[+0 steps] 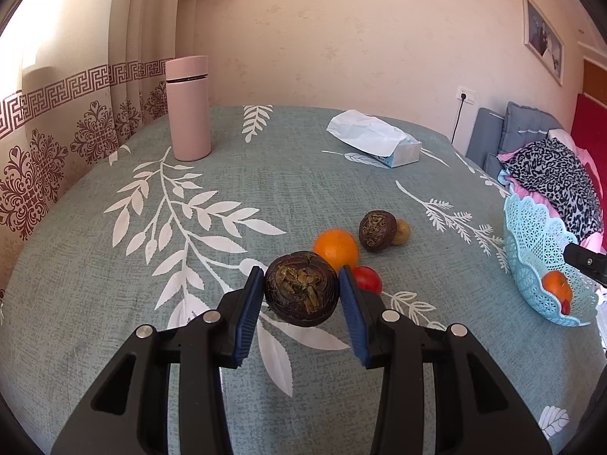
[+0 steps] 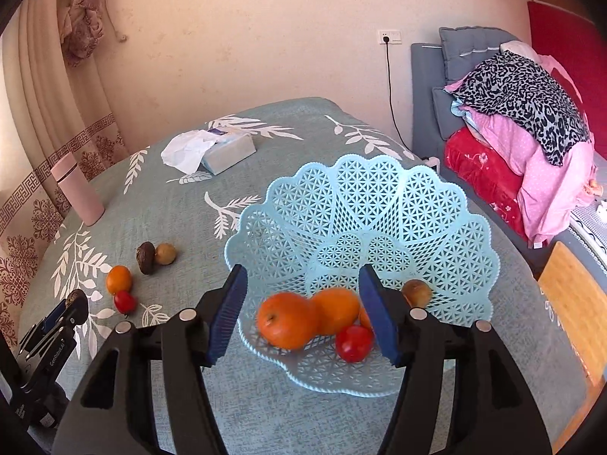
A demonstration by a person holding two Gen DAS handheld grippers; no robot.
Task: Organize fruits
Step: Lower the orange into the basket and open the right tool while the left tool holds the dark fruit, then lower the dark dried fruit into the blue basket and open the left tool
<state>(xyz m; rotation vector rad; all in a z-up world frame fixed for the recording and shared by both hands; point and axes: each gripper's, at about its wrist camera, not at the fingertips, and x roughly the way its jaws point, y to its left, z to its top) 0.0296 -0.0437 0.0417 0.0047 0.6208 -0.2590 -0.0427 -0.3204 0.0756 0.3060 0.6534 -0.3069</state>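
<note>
My left gripper is closed around a dark brown round fruit, both blue pads touching its sides just above the cloth. Beyond it lie an orange, a red tomato, a second dark fruit and a small tan fruit. My right gripper is open and empty above the near side of the light blue lattice basket. The basket holds two oranges, a red tomato and a small tan fruit. The basket also shows in the left wrist view.
A pink flask stands at the table's far left. A tissue pack lies at the far middle. The green leaf-print cloth covers the table. A bed with piled clothes is to the right.
</note>
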